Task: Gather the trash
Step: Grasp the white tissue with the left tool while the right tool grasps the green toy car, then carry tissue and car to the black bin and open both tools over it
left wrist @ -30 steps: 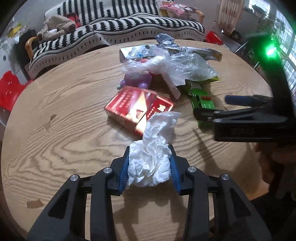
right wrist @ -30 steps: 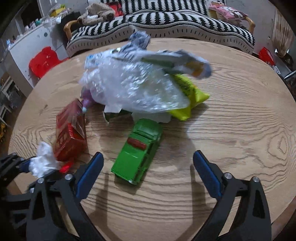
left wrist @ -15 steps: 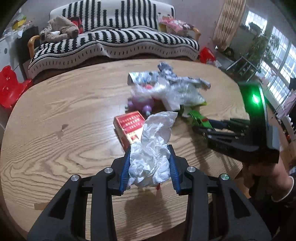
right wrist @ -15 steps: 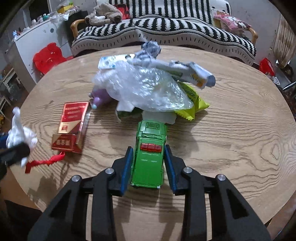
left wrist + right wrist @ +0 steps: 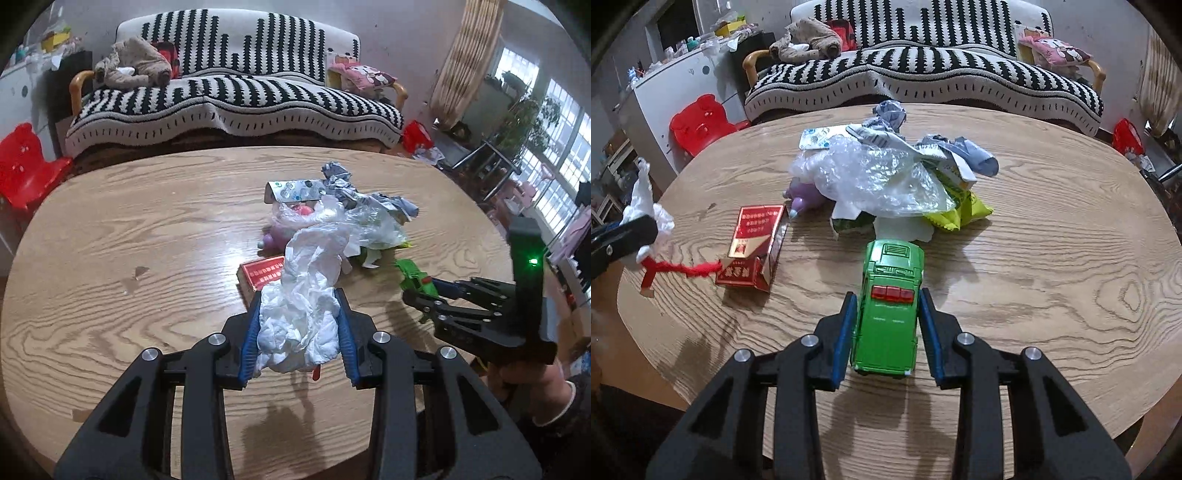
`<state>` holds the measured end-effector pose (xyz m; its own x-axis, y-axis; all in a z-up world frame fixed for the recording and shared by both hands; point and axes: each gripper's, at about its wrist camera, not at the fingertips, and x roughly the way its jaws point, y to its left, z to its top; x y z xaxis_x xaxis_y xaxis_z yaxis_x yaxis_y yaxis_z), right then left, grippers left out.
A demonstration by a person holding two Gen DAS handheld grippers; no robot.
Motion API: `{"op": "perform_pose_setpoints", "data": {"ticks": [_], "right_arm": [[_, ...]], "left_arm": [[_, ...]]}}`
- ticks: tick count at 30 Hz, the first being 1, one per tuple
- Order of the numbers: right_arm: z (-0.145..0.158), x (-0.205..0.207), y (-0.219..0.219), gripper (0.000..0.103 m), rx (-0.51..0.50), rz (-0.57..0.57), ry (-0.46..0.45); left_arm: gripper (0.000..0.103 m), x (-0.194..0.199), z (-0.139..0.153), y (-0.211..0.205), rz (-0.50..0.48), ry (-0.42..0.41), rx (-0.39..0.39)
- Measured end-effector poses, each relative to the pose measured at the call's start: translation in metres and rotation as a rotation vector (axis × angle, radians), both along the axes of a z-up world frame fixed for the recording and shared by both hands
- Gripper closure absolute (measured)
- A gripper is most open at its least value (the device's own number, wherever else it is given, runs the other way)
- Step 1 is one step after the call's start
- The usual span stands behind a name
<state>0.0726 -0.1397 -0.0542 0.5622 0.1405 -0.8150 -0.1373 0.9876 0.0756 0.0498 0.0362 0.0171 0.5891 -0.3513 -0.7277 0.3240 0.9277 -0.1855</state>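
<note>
A crumpled white tissue [image 5: 301,317] is pinched upright above the bench [image 5: 110,258]; clear plastic film and wrappers [image 5: 882,177] lie heaped mid-bench, red carton [image 5: 753,247] beside.

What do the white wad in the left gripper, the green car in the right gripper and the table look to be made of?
White wad: soft tissue paper, matte, finely crumpled. Green car: glossy, hard, with crisp moulded panels; painted metal or plastic, I cannot tell which. Table: wood or wood-look veneer, with bold grain and a light sheen.
</note>
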Motion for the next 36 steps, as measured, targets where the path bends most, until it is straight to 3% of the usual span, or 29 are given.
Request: {"op": "perform_pose_setpoints", "data": {"ticks": [4, 8, 10, 17, 18, 19, 27, 36], "right_arm": [[-0.005, 0.0, 0.0, 0.069, -0.011, 0.003, 0.02], [-0.006, 0.0, 0.002, 0.069, -0.011, 0.01, 0.024], [-0.006, -0.001, 0.003, 0.069, -0.012, 0.013, 0.027], [-0.004, -0.002, -0.001, 0.069, -0.008, 0.013, 0.024], [-0.003, -0.002, -0.001, 0.069, -0.007, 0.014, 0.023], [-0.002, -0.002, -0.001, 0.069, -0.007, 0.014, 0.021], [0.002, -0.006, -0.005, 0.069, -0.004, 0.012, 0.008], [0.023, -0.026, -0.049, 0.069, 0.013, -0.055, -0.039]], "left_arm": [[0.066, 0.022, -0.022, -0.004, 0.029, 0.038, 0.031], [0.063, 0.045, -0.042, 0.0, 0.062, 0.101, 0.005], [0.055, 0.051, -0.049, 0.001, 0.066, 0.131, -0.018], [0.058, 0.054, -0.061, 0.001, 0.071, 0.153, -0.017], [0.065, 0.051, -0.059, 0.001, 0.072, 0.144, -0.017], [0.066, 0.049, -0.057, 0.002, 0.073, 0.135, -0.014], [0.066, 0.033, -0.024, 0.0, 0.067, 0.05, 0.004], [0.066, 0.018, -0.007, -0.05, -0.001, -0.031, 0.077]]}}
